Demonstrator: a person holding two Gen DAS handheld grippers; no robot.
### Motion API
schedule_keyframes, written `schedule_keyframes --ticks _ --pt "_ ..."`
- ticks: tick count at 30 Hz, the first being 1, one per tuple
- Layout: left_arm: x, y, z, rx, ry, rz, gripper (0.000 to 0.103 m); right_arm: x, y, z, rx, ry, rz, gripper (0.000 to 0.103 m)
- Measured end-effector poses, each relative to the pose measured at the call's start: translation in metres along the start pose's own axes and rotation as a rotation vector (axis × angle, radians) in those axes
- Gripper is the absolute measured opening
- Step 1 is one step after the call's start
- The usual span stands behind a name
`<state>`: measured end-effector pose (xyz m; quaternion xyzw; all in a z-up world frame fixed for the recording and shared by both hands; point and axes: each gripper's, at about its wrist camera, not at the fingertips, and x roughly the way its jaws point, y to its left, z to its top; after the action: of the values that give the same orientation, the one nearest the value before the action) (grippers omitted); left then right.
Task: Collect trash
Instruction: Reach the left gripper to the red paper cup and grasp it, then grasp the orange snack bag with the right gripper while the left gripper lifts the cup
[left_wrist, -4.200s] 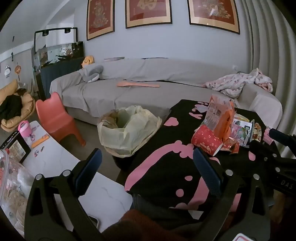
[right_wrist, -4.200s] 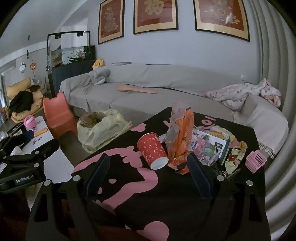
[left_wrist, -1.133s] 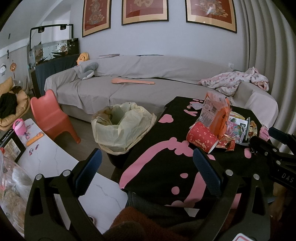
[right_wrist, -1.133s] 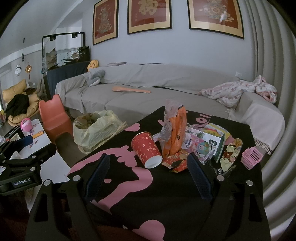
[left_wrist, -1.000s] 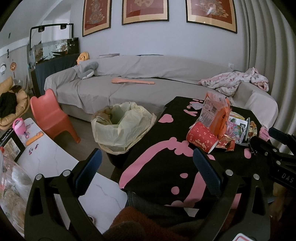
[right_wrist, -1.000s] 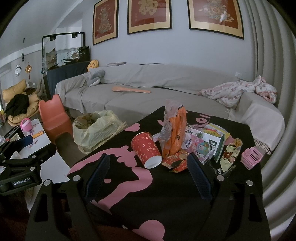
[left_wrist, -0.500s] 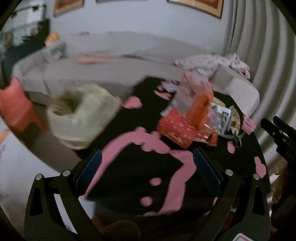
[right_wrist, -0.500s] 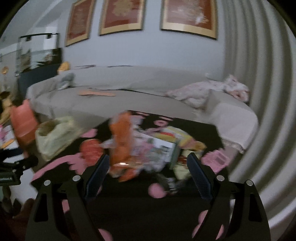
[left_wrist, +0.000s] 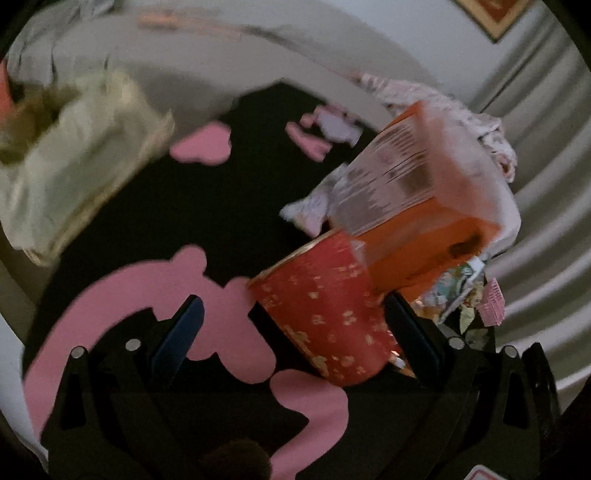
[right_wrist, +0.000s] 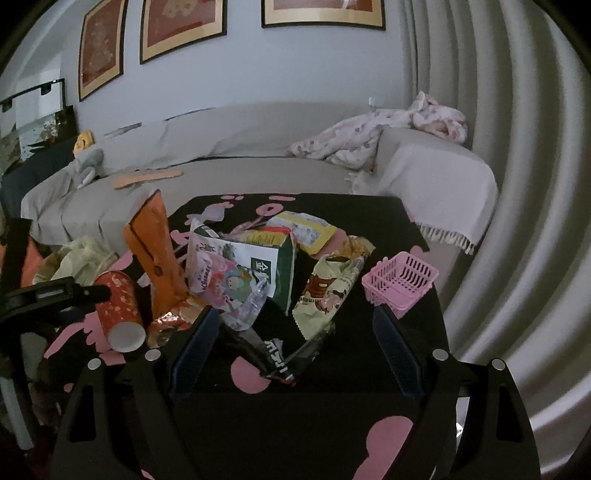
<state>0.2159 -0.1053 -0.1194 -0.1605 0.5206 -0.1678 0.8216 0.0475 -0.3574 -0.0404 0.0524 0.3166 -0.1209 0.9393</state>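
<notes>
Trash sits heaped on a black table (right_wrist: 369, 218) with pink blotches. Going left to right in the right wrist view: a red paper cup (right_wrist: 120, 312) with gold flecks lies on its side, open mouth toward the camera; an orange bag (right_wrist: 155, 254) stands upright just beside it; a crinkled clear wrapper with cartoon print (right_wrist: 225, 284) leans on a green-and-white packet (right_wrist: 266, 262); a yellow packet (right_wrist: 306, 229) lies farther back; a pale snack pouch (right_wrist: 325, 291) lies flat; and a pink plastic basket (right_wrist: 400, 280), slotted and rectangular, stands at the right. A dark wrapper (right_wrist: 277, 358) lies nearest.

The left gripper (left_wrist: 291, 343) has its jaws spread wide, with the cup (left_wrist: 325, 314) lying between them and no clear contact; this view is motion-blurred. The right gripper (right_wrist: 293, 338) is likewise spread, holding nothing, with the dark wrapper and pouch between its fingers.

A bin lined with a pale yellow bag (left_wrist: 70, 155) stands off the table's left edge. Beyond lies a grey fabric-draped sofa (right_wrist: 240, 140) with a floral blanket (right_wrist: 369, 136) bunched at its right end. Three gold-framed red pictures (right_wrist: 181, 27) hang on the pale wall, and ribbed grey curtains (right_wrist: 517, 184) fill the right.
</notes>
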Motion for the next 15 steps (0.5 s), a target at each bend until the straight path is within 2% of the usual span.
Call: schedule_keyframes --ticks 2,4,6,9,15 --pt "0.006 0.010 0.003 -0.049 0.041 -0.066 0.088 0.004 0.000 0.002 -0.009 -0.003 0.002 0.082" --pt "0.006 0.015 0.008 -0.071 0.047 -0.090 0.082 0.007 0.002 0.005 -0.022 -0.004 0.009 0.082" --pt "0.005 0.013 0.012 -0.050 0.047 -0.106 0.071 0.011 0.006 0.011 -0.029 -0.001 0.028 0.082" --pt "0.002 0.009 0.015 -0.015 0.045 -0.122 0.061 0.015 0.018 0.025 -0.050 -0.003 0.089 0.082" --pt "0.000 0.005 0.013 0.085 -0.003 -0.109 0.055 0.027 0.066 0.059 -0.138 0.000 0.246 0.082"
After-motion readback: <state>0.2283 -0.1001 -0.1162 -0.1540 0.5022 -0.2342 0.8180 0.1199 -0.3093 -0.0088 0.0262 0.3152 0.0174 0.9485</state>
